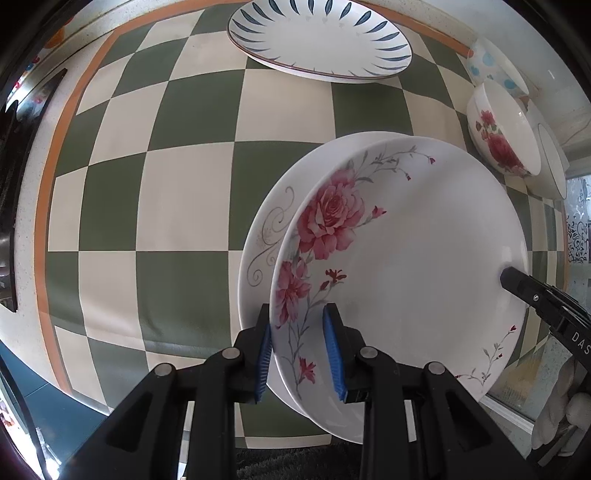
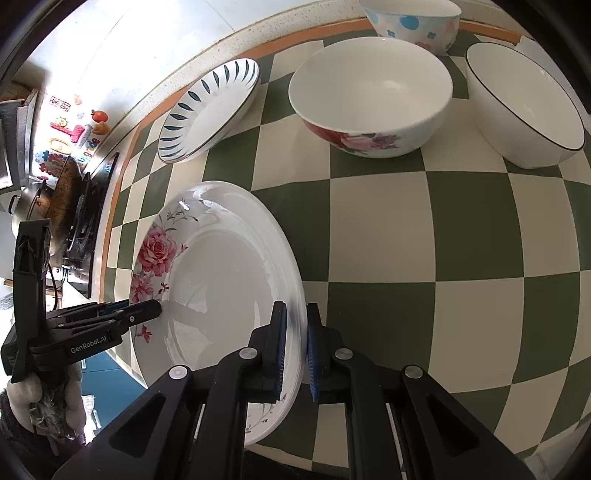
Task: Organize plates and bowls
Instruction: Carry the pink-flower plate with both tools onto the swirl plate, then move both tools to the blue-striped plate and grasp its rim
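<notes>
Stove [image 2: 79, 221] w/ a pan is sitting far left in the right wrist view, magnets [image 2: 70, 129] sticking on the steel wall above it. Next over, the L gripper [image 1: 299, 350] is clamping the near-left rim of the rose plate [image 1: 406, 266]: one blue pad [image 1: 263, 363] is sitting outside the rim, the other inside on the plate face, both pressing on it. In the right wrist view the same gripper is coming in from the left w/ a gloved hand [image 2: 44, 398] under it, its tips lying over the plate's left rim.

Rose plate is lying on top of a scroll plate [image 1: 264, 236], which is peeking out on its left side; both are sitting on the green-and-cream checked mat [image 1: 166, 184] near the front edge of the counter. I can't tell if the rose plate is fully resting or tilted a bit.

R gripper [image 2: 293, 350] is pinching the plate's opposite rim, fingers nearly closed w/ the thin edge between the pads.

Behind, the leaf plate [image 1: 317, 40] is sitting near the mat's back edge. Further right, three bowls are grouped at the back right: rose bowl [image 2: 369, 103], dotted bowl [image 2: 413, 22] behind it, and a black-rimmed bowl [image 2: 524, 107] tipped on its side at far right.
</notes>
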A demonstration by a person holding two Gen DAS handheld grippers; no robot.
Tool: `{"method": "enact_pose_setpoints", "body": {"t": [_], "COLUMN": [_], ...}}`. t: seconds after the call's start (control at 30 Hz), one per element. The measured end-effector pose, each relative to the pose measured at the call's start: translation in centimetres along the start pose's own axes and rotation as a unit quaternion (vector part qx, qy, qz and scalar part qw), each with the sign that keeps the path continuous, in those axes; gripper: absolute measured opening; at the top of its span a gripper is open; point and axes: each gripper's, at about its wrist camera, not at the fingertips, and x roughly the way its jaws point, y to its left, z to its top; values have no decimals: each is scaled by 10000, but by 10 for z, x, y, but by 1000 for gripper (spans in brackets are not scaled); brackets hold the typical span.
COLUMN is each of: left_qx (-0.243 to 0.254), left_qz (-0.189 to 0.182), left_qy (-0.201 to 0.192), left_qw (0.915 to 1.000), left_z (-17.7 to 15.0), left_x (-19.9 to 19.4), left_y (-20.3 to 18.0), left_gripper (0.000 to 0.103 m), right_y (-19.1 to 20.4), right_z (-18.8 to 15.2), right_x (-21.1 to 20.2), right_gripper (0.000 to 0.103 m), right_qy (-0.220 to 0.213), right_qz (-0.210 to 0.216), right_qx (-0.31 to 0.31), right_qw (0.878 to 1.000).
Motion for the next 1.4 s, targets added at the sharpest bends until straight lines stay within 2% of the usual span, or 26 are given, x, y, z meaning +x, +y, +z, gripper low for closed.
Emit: {"method": "enact_pose_setpoints", "body": {"t": [0.23,0.37,0.57,0.7,0.8,0.97,1.1,1.17,1.23,1.4], "left_qx": [75,47,-148,-262,-299,-319,-426,-538,-721,-1178], "left_qz": [154,291,427,318,230,32,-235,-300,-393,-599], "left_qy": [227,209,154,172,84,-393,-636,-720,-706,-464], "left_qw": [9996,9993,9989,9990,9993,9987,9968,9955,9941,9901], "left_z": [15,23,15,13,15,29,71,99,128,188], "left_x": [4,0,-5,-5,-15,-59,-85,-86,-77,-40], "left_y": [-3,-6,-4,1,1,2,17,31,44,83], "left_gripper": [24,24,25,25,25,25,31,31,31,31], "right_y": [-5,-4,-5,-5,-4,9,34,47,57,67], "right_z": [2,2,-2,0,3,19,52,80,110,192], "right_x": [0,2,-3,-4,-8,-36,-59,-63,-60,-24], "right_gripper": [12,12,12,12,12,12,12,15,22,23], "right_qy": [89,108,109,168,167,-39,-214,-237,-295,-216], "right_qz": [104,129,212,267,287,343,305,340,332,168], "right_qx": [249,232,216,205,219,192,60,58,77,290], "right_qw": [9996,9996,9995,9993,9992,9992,9993,9991,9990,9992]}}
